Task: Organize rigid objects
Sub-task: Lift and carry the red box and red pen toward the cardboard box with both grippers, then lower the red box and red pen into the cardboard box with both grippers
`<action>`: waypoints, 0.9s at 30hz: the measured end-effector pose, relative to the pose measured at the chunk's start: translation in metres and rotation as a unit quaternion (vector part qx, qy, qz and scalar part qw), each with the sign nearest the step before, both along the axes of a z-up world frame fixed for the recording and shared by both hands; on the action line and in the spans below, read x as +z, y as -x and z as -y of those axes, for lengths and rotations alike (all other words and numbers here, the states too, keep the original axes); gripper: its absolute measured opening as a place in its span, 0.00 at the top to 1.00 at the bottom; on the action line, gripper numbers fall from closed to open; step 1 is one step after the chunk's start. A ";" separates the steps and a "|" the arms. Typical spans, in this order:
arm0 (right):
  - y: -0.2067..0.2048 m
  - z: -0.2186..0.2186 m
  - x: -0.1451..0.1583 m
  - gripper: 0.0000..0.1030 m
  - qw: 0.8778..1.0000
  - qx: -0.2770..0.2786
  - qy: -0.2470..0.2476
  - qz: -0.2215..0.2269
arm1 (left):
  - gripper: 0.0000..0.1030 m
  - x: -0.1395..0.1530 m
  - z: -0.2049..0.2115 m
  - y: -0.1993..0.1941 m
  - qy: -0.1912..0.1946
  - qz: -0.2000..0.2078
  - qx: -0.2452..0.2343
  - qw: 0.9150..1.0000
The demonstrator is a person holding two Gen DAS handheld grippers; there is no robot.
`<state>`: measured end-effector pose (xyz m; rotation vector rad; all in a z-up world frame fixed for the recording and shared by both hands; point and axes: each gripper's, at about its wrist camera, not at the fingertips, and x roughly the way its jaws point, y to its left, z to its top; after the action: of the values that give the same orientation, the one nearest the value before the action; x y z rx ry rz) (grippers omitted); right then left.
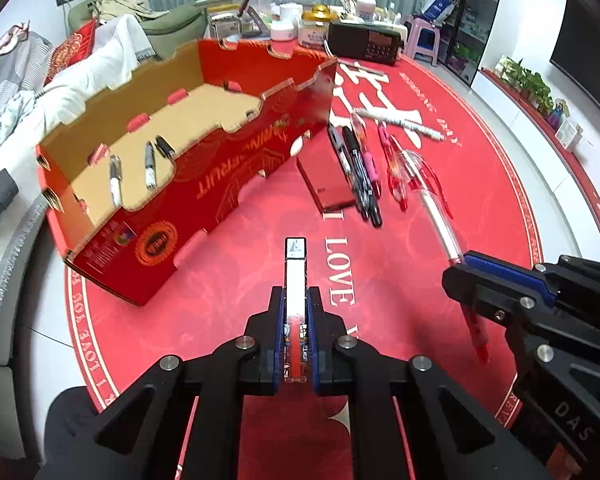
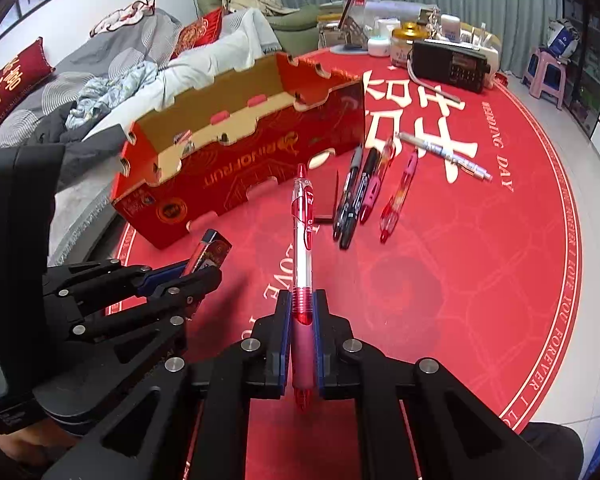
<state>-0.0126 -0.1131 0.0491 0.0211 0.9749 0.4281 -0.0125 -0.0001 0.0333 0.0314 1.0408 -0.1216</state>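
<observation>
Ahead-left of my tongs sits the red cardboard box [image 1: 204, 184] (two markers inside). My left tongs [image 1: 295, 300] are clenched on a slim flat box [image 1: 295, 276]; my right tongs [image 2: 302, 300] are clenched on a red pen [image 2: 302, 240]. More pens [image 1: 364, 172] lie just beyond.

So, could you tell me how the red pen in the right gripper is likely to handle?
The red pen looks stiff and light. Its round, smooth barrel could slip or pivot in the right gripper, which clamps only the lower grip section. Set down, its clip should limit rolling.

Red box [image 1: 204, 184] with gold print, red round mat [image 2: 460, 280] lettered white.
</observation>
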 end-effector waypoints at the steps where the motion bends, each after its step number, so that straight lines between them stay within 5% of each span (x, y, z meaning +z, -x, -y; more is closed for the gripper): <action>1: -0.001 0.000 0.002 0.90 1.000 -0.001 -0.002 0.003 | 0.90 0.004 -0.001 -0.001 0.002 0.003 0.002 1.000; 27: -0.030 -0.048 0.052 0.90 0.997 0.038 -0.010 0.065 | 0.90 0.044 -0.042 -0.020 0.003 0.042 0.061 0.997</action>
<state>0.0176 -0.0655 0.1007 -0.0261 0.8455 0.5033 0.0079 0.0416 0.0775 -0.0325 0.9550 -0.0124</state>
